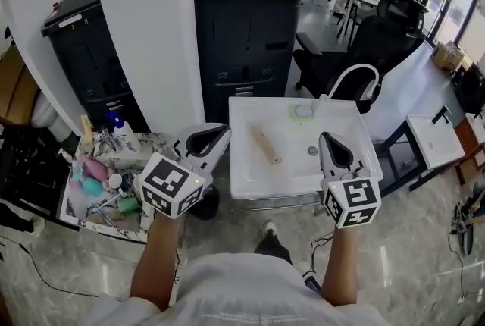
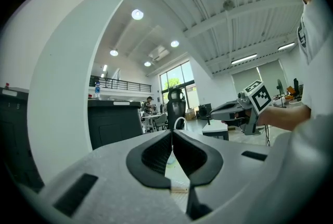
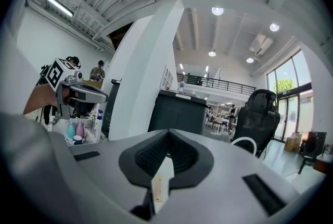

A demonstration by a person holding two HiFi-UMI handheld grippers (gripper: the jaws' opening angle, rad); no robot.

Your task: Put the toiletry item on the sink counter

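A white sink (image 1: 250, 173) stands in front of me with a tan wooden piece (image 1: 266, 144) lying in its basin and a pale green round item (image 1: 304, 111) at its back rim. Left of it, a cluttered tray (image 1: 72, 214) holds toiletries, among them a pink bottle (image 1: 95, 168) and a teal one (image 1: 92, 186). My left gripper (image 1: 204, 141) hovers at the sink's left edge, shut and empty. My right gripper (image 1: 333, 146) hangs over the basin's right side, shut with nothing in it. Each gripper view shows its pads meeting, left gripper (image 2: 172, 132) and right gripper (image 3: 168, 134).
A curved white faucet (image 1: 356, 78) rises at the sink's back right. Behind stand a white pillar (image 1: 144, 36), two dark cabinets (image 1: 246, 29) and a black office chair (image 1: 364, 51). A second small sink (image 1: 436, 136) is at the right. Cables lie on the marble floor.
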